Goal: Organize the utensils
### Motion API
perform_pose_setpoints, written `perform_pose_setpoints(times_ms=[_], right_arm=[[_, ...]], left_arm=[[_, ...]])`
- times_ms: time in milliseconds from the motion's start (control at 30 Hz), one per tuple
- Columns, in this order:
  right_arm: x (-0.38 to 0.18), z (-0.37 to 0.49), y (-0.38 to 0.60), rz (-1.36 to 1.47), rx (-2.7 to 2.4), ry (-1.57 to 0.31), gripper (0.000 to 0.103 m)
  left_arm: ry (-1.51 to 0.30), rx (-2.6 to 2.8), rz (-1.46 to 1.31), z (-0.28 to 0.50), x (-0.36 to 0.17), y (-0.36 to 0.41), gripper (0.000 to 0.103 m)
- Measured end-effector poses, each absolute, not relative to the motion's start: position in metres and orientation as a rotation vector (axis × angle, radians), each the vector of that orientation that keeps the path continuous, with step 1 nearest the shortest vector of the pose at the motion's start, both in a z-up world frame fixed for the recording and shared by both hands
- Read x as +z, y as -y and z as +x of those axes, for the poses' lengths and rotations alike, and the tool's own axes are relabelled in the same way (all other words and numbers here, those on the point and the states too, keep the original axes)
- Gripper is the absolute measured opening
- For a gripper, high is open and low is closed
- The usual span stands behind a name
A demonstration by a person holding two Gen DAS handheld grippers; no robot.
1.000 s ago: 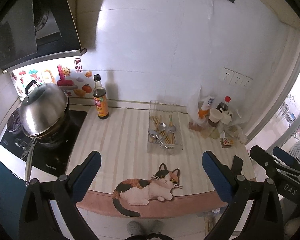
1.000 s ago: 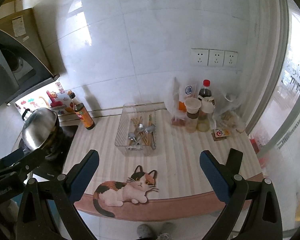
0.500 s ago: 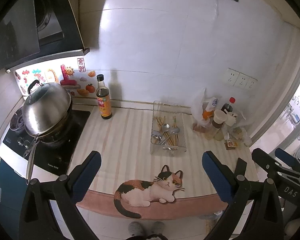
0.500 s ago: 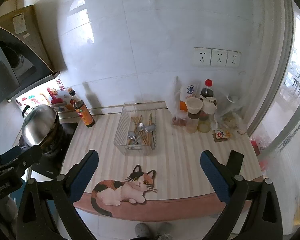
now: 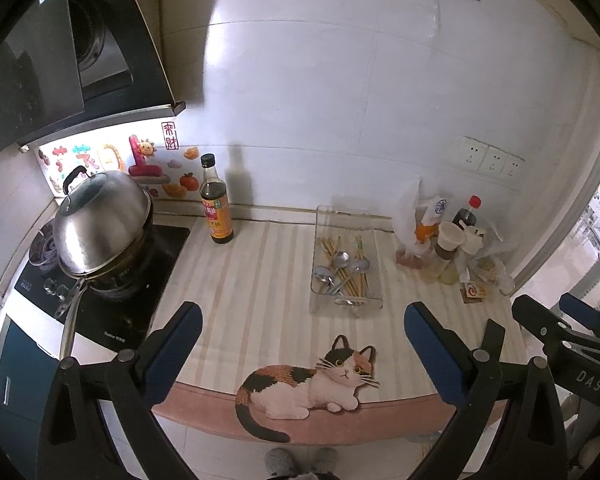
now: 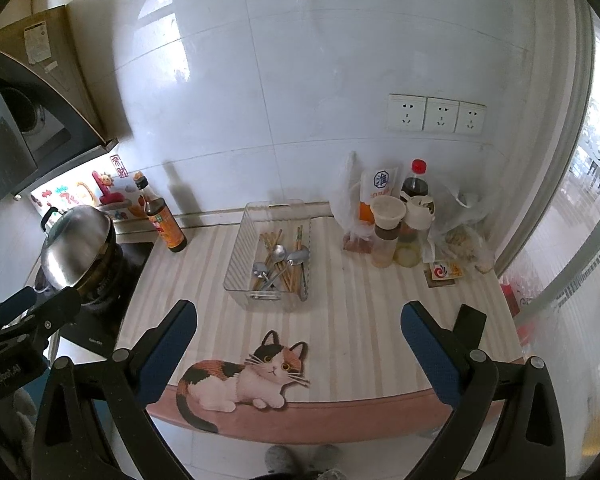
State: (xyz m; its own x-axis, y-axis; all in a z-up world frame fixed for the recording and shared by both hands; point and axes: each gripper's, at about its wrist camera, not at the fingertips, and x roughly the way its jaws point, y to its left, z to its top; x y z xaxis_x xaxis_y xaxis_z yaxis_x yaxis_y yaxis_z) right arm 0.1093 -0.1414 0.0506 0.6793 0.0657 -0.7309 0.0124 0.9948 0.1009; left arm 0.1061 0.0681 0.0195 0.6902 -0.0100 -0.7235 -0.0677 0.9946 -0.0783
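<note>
A clear plastic bin [image 5: 325, 220] stands on the striped counter mat and holds metal spoons [image 5: 342, 258] and wooden chopsticks [image 5: 359, 284] in a mixed heap. It also shows in the right wrist view [image 6: 242, 258], with the spoons [image 6: 296, 257] and chopsticks [image 6: 270, 240] inside. My left gripper [image 5: 302, 346] is open and empty, held back over the counter's front edge. My right gripper [image 6: 298, 344] is open and empty too, at the same distance. The right gripper's body [image 5: 568, 336] shows at the left view's right edge.
A soy sauce bottle [image 5: 216, 204] stands left of the bin. A lidded steel pot [image 5: 100, 228] sits on the black cooktop [image 5: 112, 308] at left. Bottles, jars and plastic bags [image 6: 396, 220] crowd the right back corner. A cat picture [image 6: 244, 380] marks the mat's front edge.
Both grippers have drifted slightly up and back, so the counter sits a little lower in both views. Both stay open and empty. Nothing on the counter moved.
</note>
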Motion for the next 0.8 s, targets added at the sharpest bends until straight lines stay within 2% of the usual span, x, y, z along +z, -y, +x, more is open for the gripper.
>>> perform_pose_setpoints(times_ms=[800], right_arm=[[0.0424,0.1148,0.1477,0.089,0.051,-0.83,0.103]], left_arm=[[-0.814,0.001,-0.083,0.1057,0.0173,-0.0607,0.103]])
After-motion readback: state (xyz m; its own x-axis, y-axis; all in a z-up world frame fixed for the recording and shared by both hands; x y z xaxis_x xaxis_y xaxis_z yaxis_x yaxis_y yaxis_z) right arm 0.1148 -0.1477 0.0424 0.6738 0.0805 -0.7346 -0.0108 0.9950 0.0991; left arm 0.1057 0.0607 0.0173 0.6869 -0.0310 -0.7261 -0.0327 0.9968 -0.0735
